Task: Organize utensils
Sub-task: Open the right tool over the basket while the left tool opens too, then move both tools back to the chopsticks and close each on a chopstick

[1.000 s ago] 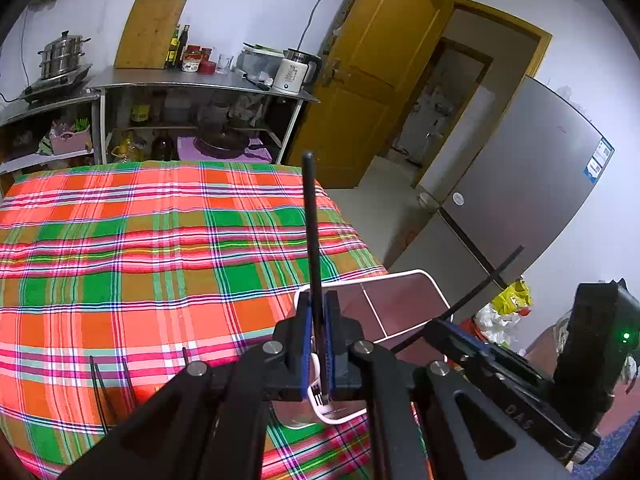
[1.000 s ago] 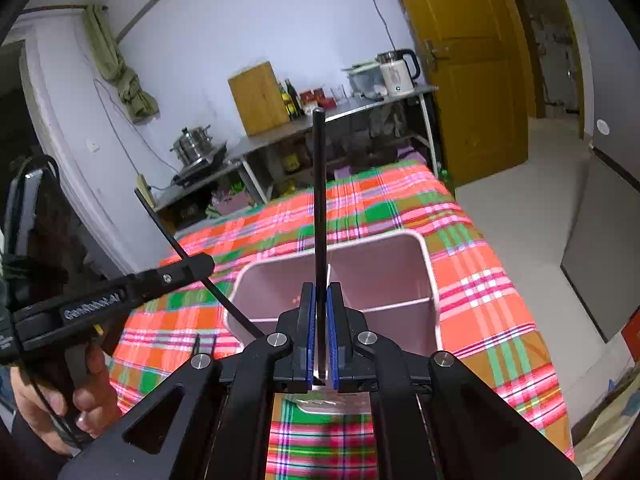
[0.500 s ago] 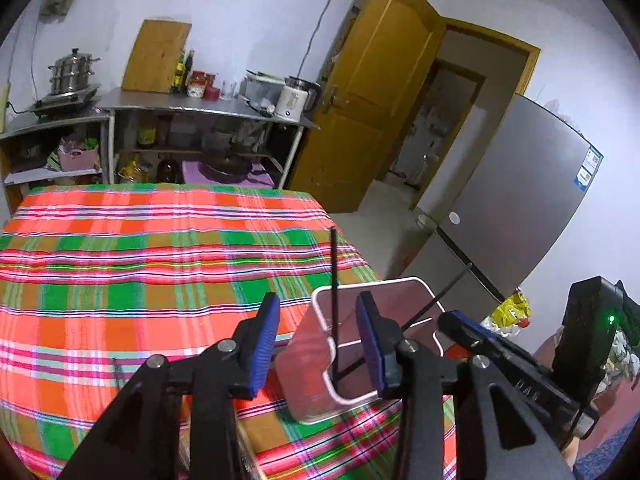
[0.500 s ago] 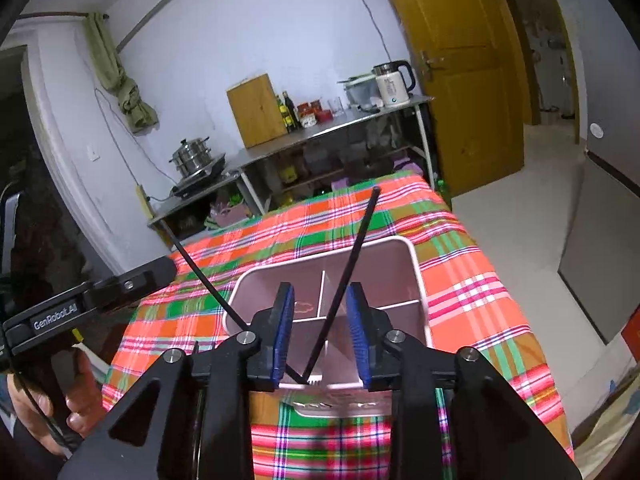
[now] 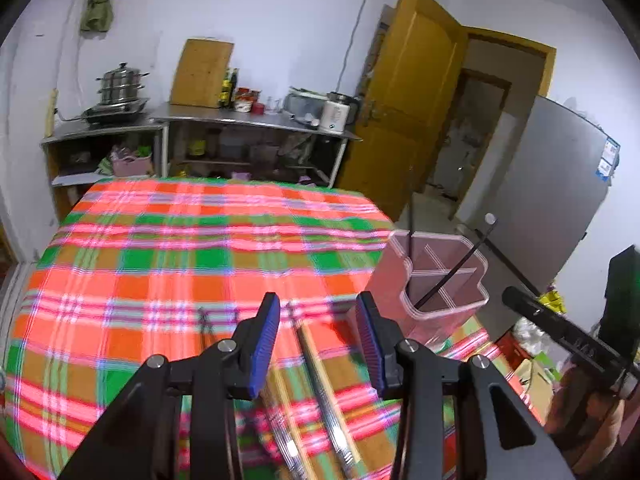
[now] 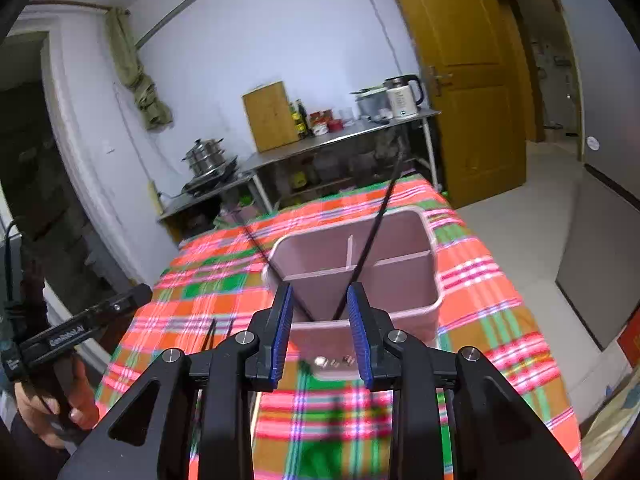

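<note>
At the right of the left wrist view, the pink divided holder (image 5: 440, 280) is standing on the plaid tablecloth (image 5: 180, 264), and two thin black utensils are leaning in it: one black stick (image 5: 448, 278) is slanting toward the upper right, the other (image 5: 411, 216) is rising almost straight at the near corner. In the right wrist view the same holder (image 6: 400, 276) is being seen at centre frame, the two sticks crossing into a V just behind the blue pads.

The left gripper (image 5: 318, 338) is being held moderately open with nothing between its jaws; the right gripper (image 6: 320, 328) is likewise parted and empty (the stick bottoms are sitting in the holder beyond the pads, not gripped). Both sets of jaws have just been opening, and no utensil is being carried.

Below the left gripper, at lower centre, several wooden and metal chopsticks (image 5: 320, 384) are lying on the cloth, blurred; these are judged to be the next things to sort.

Risks are being judged as follows: the holder is standing near the table's edge at the right, so a nudge from either gripper could tip it or push it off; the loosely leaning sticks could be knocked out by a passing finger; thin chopsticks lying flat could slip or roll from a narrow pinch.
</note>
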Motion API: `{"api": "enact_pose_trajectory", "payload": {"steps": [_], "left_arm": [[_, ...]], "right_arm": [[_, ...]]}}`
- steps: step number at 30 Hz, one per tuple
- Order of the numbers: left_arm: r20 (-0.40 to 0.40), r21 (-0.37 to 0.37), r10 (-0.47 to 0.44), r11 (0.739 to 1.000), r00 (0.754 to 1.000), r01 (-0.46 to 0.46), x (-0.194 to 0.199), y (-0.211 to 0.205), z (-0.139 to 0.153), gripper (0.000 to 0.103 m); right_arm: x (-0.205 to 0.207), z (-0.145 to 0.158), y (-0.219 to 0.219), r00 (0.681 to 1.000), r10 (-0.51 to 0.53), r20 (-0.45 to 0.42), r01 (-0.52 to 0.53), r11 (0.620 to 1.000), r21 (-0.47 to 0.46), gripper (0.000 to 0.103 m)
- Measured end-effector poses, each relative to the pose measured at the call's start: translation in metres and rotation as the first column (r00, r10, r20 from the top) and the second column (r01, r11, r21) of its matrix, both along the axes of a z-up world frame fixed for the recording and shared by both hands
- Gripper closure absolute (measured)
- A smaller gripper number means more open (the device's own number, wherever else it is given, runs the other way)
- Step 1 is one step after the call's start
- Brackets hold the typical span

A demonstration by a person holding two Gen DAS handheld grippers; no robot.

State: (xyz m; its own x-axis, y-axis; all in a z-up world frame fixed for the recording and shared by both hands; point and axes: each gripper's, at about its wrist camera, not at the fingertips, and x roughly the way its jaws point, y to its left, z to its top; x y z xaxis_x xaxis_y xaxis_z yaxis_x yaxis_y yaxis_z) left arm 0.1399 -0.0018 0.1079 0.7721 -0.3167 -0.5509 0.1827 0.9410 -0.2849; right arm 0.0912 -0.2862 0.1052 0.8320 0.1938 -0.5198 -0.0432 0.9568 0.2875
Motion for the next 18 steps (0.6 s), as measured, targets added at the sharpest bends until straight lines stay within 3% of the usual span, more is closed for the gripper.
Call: {"api": "enact_pose_trajectory", "payload": {"steps": [6, 18], "left_arm": [[-0.058, 0.019, 0.051, 0.999, 0.997, -0.05, -0.02, 0.02, -0.031, 0.062], [-0.192, 0.031, 0.12, 0.993, 0.974, -0.116, -0.023, 0.045, -0.086, 0.079]], "right_arm": [[-0.009, -0.015, 0.027, 0.997, 0.07, -0.029, -0.071, 0.997, -0.027, 0.074], [-0.01, -0.049, 0.068, 0.976, 0.186, -0.109, -0.192, 0.98, -0.044, 0.074]]}}
